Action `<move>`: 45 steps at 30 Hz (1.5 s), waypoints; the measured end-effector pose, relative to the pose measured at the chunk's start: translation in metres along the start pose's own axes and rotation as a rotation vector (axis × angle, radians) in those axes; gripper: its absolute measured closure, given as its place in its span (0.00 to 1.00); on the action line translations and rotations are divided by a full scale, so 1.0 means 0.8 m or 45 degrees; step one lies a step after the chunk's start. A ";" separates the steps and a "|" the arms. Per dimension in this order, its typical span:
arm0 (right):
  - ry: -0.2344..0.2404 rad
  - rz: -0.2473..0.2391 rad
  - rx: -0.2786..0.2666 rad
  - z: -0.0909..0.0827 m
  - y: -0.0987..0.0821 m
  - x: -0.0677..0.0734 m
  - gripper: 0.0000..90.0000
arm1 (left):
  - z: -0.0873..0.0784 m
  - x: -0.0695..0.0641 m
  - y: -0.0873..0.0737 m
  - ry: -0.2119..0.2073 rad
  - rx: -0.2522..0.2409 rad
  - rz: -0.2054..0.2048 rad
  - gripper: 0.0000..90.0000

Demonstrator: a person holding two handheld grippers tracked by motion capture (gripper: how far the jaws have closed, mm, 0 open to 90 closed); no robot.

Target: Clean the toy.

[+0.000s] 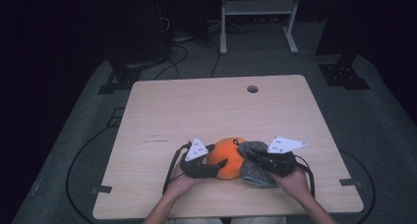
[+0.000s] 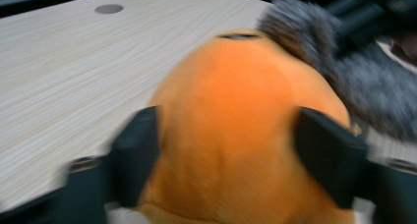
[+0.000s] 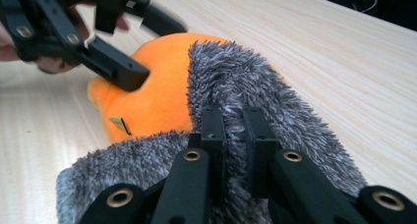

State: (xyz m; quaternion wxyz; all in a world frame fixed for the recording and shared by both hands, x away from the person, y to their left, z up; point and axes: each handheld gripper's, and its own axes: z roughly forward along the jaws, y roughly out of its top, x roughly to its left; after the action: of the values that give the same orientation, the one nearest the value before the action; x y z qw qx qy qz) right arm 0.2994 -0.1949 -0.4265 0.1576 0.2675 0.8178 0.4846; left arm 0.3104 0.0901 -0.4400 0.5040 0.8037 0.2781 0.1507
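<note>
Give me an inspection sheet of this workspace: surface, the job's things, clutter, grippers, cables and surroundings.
Surface: pale wood table, round hole near the far edge.
Job's things: orange plush touching grey fuzzy cloth, near the front edge.
Clutter: nothing seen.
Grippers: left gripper straddles the plush, jaws at its sides; right gripper shut on the cloth.
Cables: black cables trail from both grippers; more lie on the floor.
Surroundings: dark room, grey carpet, white frame behind.
</note>
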 end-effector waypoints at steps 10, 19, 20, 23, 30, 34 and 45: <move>0.027 0.015 0.010 -0.004 -0.007 0.002 0.90 | 0.004 0.000 -0.006 -0.041 0.023 0.006 0.33; 0.019 0.093 -0.059 -0.010 -0.001 -0.013 0.90 | 0.002 -0.007 -0.008 -0.076 0.045 0.099 0.38; 0.032 0.094 -0.066 -0.009 0.002 -0.012 0.90 | 0.001 -0.007 -0.008 -0.085 0.049 0.102 0.38; 0.043 0.080 -0.053 -0.005 0.002 -0.009 0.90 | -0.002 -0.004 -0.006 -0.127 0.048 0.087 0.30; 0.057 0.082 -0.011 -0.010 -0.011 -0.004 0.90 | 0.003 -0.007 -0.003 -0.095 0.040 0.067 0.25; -0.006 0.131 0.049 -0.014 -0.021 -0.021 0.90 | 0.002 -0.013 -0.003 -0.093 0.057 0.105 0.31; 0.065 0.123 -0.045 -0.007 -0.002 -0.014 0.90 | -0.004 -0.015 0.004 -0.150 0.051 0.143 0.19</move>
State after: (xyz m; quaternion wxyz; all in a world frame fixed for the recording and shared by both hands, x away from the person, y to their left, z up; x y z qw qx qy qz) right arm 0.3055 -0.2061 -0.4252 0.1177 0.2912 0.7991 0.5125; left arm 0.2996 0.0842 -0.4355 0.4941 0.8355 0.2052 0.1256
